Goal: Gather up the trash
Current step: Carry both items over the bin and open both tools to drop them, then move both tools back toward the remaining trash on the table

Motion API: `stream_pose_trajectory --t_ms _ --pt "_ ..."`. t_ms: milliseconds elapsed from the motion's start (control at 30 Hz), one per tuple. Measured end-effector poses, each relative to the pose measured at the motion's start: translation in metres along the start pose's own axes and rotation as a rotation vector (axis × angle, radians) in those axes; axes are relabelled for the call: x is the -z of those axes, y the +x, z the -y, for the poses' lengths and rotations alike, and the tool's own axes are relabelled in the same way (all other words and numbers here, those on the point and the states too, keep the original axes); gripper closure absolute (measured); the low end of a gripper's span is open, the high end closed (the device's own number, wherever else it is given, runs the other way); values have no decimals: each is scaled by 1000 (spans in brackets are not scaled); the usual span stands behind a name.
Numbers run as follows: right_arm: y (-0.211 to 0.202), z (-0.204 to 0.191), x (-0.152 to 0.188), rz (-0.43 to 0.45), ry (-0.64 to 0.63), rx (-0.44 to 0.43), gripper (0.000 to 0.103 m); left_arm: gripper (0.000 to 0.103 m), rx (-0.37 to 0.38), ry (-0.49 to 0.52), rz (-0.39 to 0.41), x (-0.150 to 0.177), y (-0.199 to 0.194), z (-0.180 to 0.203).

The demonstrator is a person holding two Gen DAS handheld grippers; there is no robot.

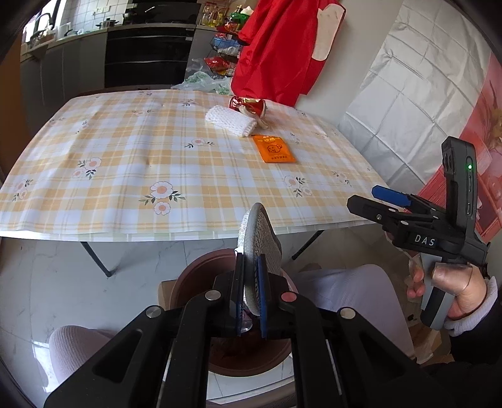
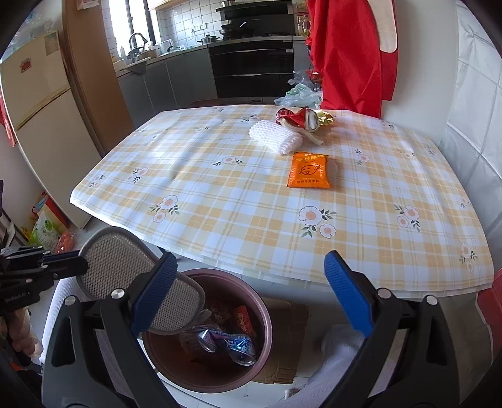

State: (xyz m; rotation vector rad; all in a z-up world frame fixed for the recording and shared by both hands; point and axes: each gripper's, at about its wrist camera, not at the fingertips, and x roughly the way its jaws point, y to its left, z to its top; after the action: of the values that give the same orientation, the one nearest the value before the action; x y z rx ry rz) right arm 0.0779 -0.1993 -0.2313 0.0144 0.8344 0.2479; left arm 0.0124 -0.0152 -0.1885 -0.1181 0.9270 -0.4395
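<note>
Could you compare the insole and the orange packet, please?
The insole is grey mesh; the packet is glossy orange with a cartoon face. The insole is held in the left gripper above the bin; the packet lies flat on the table, untouched. Both are thin and flat.

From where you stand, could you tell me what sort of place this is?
Most likely a home kitchen with a dining corner: a fridge, a sink tap, a stove with pots, and a table under a checked floral cloth.
</note>
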Motion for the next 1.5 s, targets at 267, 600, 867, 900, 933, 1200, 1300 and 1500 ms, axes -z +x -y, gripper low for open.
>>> stream_pose_trajectory --t_ms 267,600,867,900,933,1200,1300,1500 --pt "3 10 3 -6 25 13 10 95 -36 12 -15 0 8 -7" --pt "4 12 3 -10 29 18 10 60 -54 94 -10 1 20 0" --pt "3 17 4 -9 44 30 10 26 -130 66 65 0 6 -11" --pt "3 18 4 -8 45 31 10 21 -139 55 74 -1 5 -14" --pt "3 18 4 -8 46 33 10 17 -147 44 84 -1 3 -17" --pt "4 23 6 -8 54 45 10 13 -194 -8 176 -8 -9 -32" --pt "8 28 8 -15 59 52 10 13 -188 -31 199 -11 -10 -39" --pt "20 38 6 -26 75 63 10 13 -192 -56 205 -16 -2 -51"
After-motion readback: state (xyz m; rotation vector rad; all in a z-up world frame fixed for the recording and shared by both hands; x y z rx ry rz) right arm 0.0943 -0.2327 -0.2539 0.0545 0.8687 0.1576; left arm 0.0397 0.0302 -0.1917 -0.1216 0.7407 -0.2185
